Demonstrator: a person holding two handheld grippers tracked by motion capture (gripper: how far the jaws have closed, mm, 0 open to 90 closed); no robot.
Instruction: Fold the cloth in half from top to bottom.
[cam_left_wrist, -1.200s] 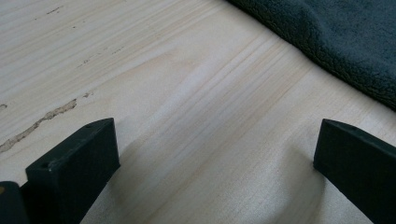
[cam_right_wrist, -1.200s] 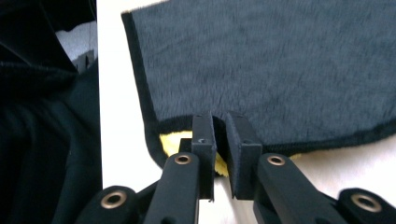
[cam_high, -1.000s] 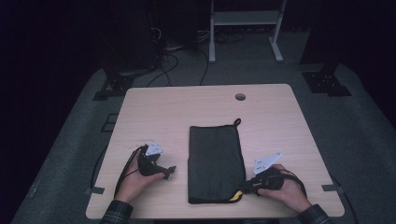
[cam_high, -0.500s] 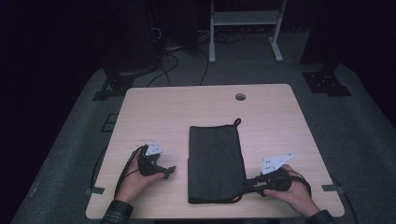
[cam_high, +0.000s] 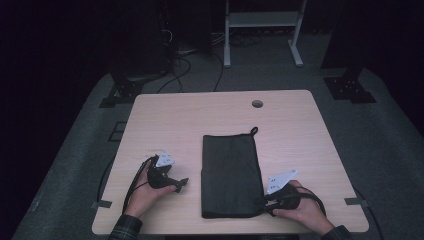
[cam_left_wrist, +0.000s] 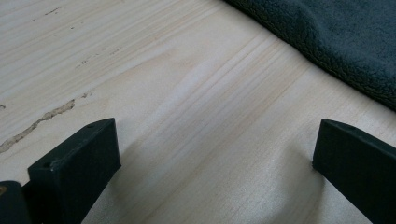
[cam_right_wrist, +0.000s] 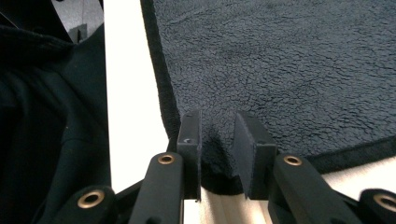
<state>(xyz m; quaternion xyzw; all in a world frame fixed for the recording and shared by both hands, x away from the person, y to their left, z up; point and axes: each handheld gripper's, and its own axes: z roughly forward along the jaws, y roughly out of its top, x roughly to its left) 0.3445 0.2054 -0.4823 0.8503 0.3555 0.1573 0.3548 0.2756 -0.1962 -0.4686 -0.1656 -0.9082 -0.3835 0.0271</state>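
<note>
Overhead, we saw a pale wooden table (cam_high: 200, 120) with a round cable hole (cam_high: 257, 103) near its far edge, standing on grey carpet (cam_high: 380, 135) in a dark room. Beyond the table, cables (cam_high: 190, 65) trailed across the floor, and the white legs of a stand (cam_high: 260, 35) rose at the back. Strips of tape (cam_high: 100, 204) marked the carpet at both near corners of the table. In the left gripper view the wood grain showed scratches and a chipped streak.

A dark fleece cloth (cam_high: 230, 172), folded into a long rectangle with a small loop (cam_high: 254, 131) at its far corner, lay flat near the middle of the table, toward the person's side.

The left gripper (cam_high: 181, 184) rested on the table just beside the cloth's left edge, not touching it. Its jaws stood wide apart with bare wood between them, and the cloth (cam_left_wrist: 345, 42) crossed the upper right corner of its own view.

The right gripper (cam_high: 264, 199) sat at the cloth's near right corner. In its own view we saw the jaws drawn narrow, pinching a bunched fold of the cloth (cam_right_wrist: 280, 65) right at the hemmed corner, with the table edge and a dark sleeve (cam_right_wrist: 46, 116) to one side.
</note>
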